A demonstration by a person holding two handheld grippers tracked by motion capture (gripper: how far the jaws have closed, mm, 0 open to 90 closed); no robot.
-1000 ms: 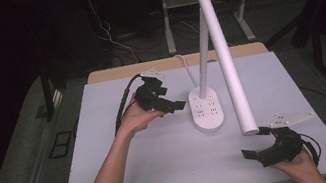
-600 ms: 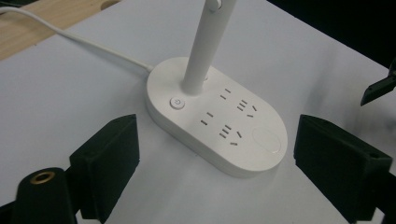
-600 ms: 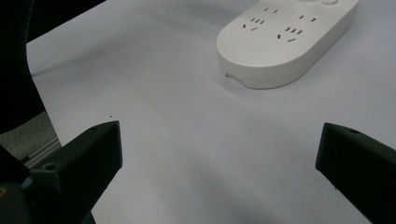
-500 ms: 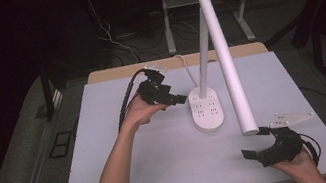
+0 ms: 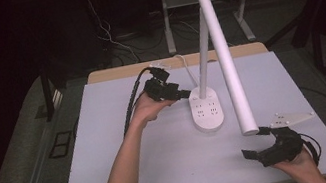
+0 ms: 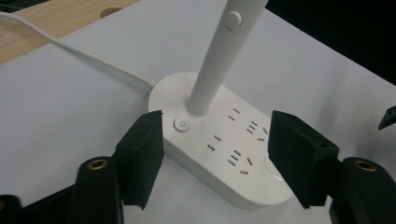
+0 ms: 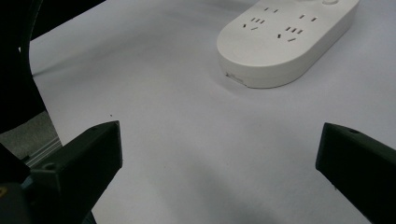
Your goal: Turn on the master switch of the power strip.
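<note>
High view: we see a white table (image 5: 110, 146) carrying a white desk lamp whose oval base (image 5: 207, 110) sits just beyond the table's centre, toward 12 o'clock. From the rear of that base a slim stem (image 5: 201, 51) rises, and from its top a long tubular head (image 5: 224, 60) slopes down toward 5 o'clock, ending above the table near the right gripper (image 5: 257, 142). We note a white cord (image 5: 186, 67) leaving the base toward 11 o'clock, over the wooden strip at the far edge. The left gripper (image 5: 186, 94), held in the left hand (image 5: 146, 110), lies at 9 o'clock of the base with its tips just beside the base's rim; a black cable (image 5: 133, 99) loops back from it. The right gripper rests in the right hand (image 5: 298, 163) at 4 o'clock of the base, well apart from it. In the left gripper view, we see the left gripper (image 6: 215, 135) with jaws spread wide on either side of the base (image 6: 233, 154), around its end that bears the round power button (image 6: 181, 124); whether they touch it we cannot tell. Socket slots mark the base top, and the stem (image 6: 219, 51) bears a small round knob. In the right gripper view, the right gripper (image 7: 219, 144) stands wide apart over bare table (image 7: 187, 154), holding nothing, with the base (image 7: 285, 42) at 1 o'clock.
</note>
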